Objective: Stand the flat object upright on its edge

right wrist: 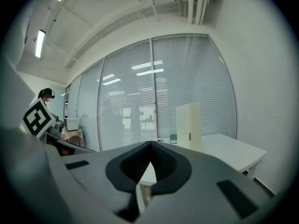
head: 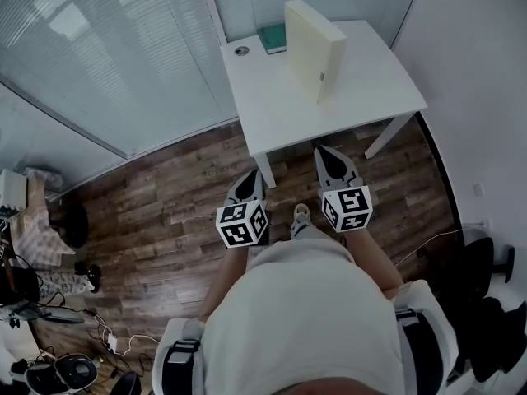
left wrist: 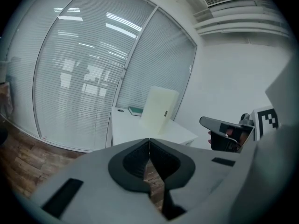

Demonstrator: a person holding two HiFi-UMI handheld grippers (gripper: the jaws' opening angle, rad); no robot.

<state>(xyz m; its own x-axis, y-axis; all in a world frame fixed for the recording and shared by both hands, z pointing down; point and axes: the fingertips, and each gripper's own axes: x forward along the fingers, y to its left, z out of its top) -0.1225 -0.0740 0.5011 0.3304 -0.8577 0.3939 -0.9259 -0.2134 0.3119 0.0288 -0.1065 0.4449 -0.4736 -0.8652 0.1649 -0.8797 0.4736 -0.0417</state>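
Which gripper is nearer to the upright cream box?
Right. The right gripper is before the table, almost facing the cream box; the left gripper is farther back and leftward.

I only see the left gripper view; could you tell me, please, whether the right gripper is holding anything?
Observer: No, the right gripper has its jaws shut together, with nothing between them.
Operator: Thank you. Where do both grippers sit relative to the table?
Observer: The head view shows the left gripper and the right one over the wood floor, short of the near edge of the white table, touching nothing.
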